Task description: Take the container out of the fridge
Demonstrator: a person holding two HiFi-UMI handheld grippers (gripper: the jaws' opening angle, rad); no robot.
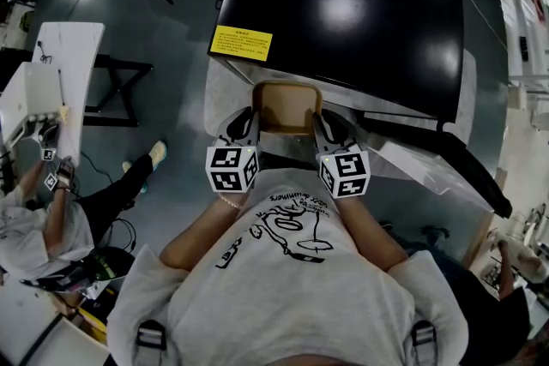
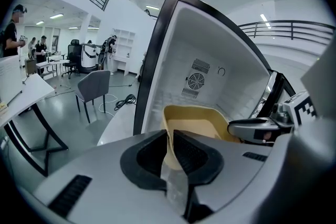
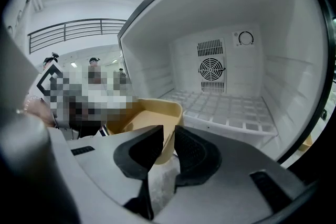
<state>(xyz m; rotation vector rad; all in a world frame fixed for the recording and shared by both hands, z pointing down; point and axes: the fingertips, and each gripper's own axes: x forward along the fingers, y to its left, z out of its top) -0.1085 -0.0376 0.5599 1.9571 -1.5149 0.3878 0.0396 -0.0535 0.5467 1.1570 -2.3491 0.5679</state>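
The person holds the tan container (image 1: 286, 105) with both grippers, just in front of the black fridge (image 1: 343, 4), whose door (image 1: 455, 163) stands open to the right. The left gripper (image 2: 170, 136) is closed on the left wall of the container (image 2: 191, 120); the thin wall is pressed between both dark pads. The right gripper (image 3: 169, 136) grips the right wall of the container (image 3: 149, 115) in the same way. The container looks empty and sits level between the two grippers. Behind it, the white inside of the fridge shows a grid shelf (image 3: 231, 110) and a round fan (image 3: 211, 68) on the back wall.
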